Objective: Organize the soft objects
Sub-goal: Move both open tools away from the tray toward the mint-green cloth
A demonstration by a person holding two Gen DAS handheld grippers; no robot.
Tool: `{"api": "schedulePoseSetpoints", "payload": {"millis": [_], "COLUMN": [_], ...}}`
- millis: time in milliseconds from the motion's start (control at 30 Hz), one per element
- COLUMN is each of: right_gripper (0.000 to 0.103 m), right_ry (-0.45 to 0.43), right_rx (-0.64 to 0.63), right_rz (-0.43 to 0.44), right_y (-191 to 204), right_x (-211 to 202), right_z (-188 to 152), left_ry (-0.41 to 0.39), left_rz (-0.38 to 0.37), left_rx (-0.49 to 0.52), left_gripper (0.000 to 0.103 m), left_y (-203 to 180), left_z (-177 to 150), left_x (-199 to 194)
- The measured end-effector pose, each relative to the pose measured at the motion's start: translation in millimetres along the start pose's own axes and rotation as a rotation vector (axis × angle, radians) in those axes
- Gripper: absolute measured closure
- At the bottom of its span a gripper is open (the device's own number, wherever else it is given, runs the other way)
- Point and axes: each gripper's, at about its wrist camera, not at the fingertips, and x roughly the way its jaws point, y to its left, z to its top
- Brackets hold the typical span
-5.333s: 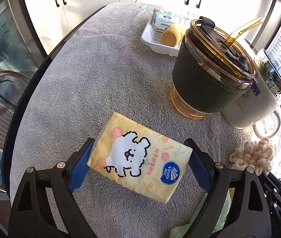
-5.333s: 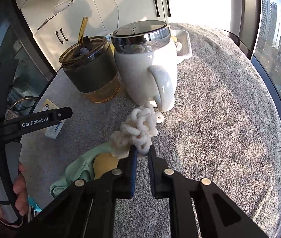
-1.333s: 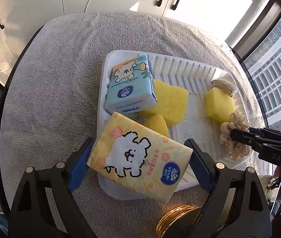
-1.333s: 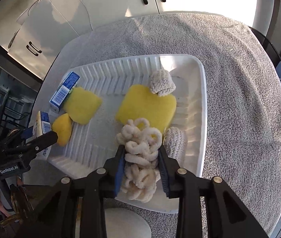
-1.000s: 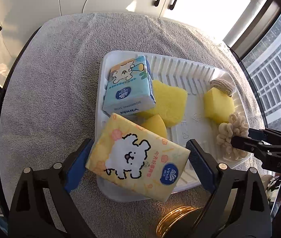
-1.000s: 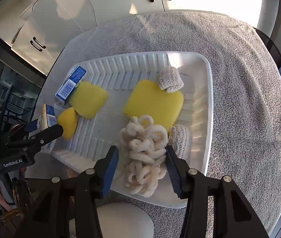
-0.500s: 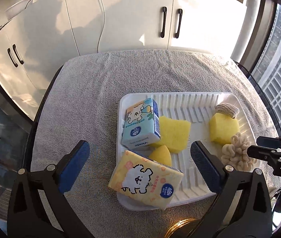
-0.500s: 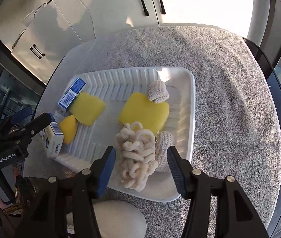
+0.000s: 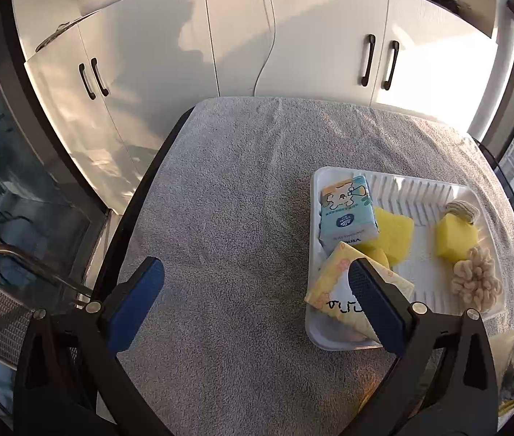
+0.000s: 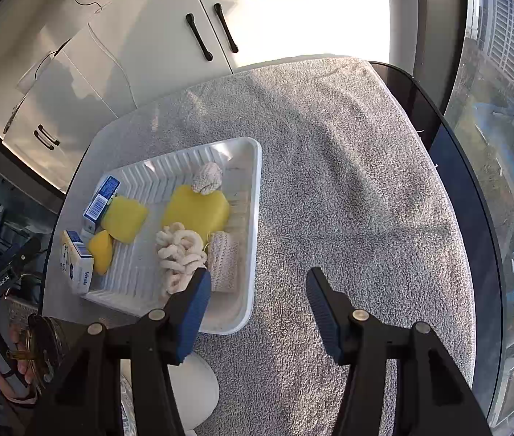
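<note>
Blue pads: my left gripper (image 9: 255,299) has its fingers (image 9: 135,303) spread wide with only grey towel between them; I hold nothing there.
Right gripper (image 10: 255,303): fingers (image 10: 193,303) apart and empty; these jaws have just been opening, and nothing sits between them, only towel.
Yellow tissue pack (image 9: 333,290): lies tilted over the near left corner of the white tray (image 9: 313,330), partly behind my left gripper's right finger, resting against the orange sponge wedge (image 10: 100,250).
Noodle-like scrubber (image 10: 179,254): inside the tray by its near right side, just beyond my right gripper's left finger, touching the big yellow sponge (image 10: 195,210) and a knitted pad (image 10: 223,259).
Blue tissue pack (image 9: 346,214): along the tray's left edge, overlapping a flat yellow sponge (image 9: 396,234).
Tray: on the towel-covered desk (image 9: 228,200), toward its right side in the left view.
Handling, my judgement: everything is light and squashy. I would take the tissue packs across their short width with gentle pressure, since the film looks slippery. The scrubber's loops could snag a finger, so pinch its bulk.
Progress: every soft item I can see is in the tray; whether any remain elsewhere I cannot tell.
</note>
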Motion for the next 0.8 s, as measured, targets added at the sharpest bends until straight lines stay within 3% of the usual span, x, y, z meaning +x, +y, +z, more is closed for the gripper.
{"api": "schedulePoseSetpoints", "payload": {"millis": [267, 467, 800], "right_gripper": [0.045, 0.045, 0.045], "right_ry": [0.001, -0.013, -0.045], "right_rx": [0.040, 0.054, 0.027], "right_rz": [-0.036, -0.090, -0.161], "right_y": [-30, -44, -45], "right_x": [-13, -26, -56], "right_z": [-31, -60, -125], "left_ry": [0.003, 0.063, 0.077], "left_rz": [0.056, 0.024, 0.028], "left_rx": [-0.018, -0.034, -0.024], "left_gripper": [0.000, 0.000, 0.000], "left_y": [25, 39, 53], "left_z": [-34, -65, -123], "left_x": [-6, -8, -34]}}
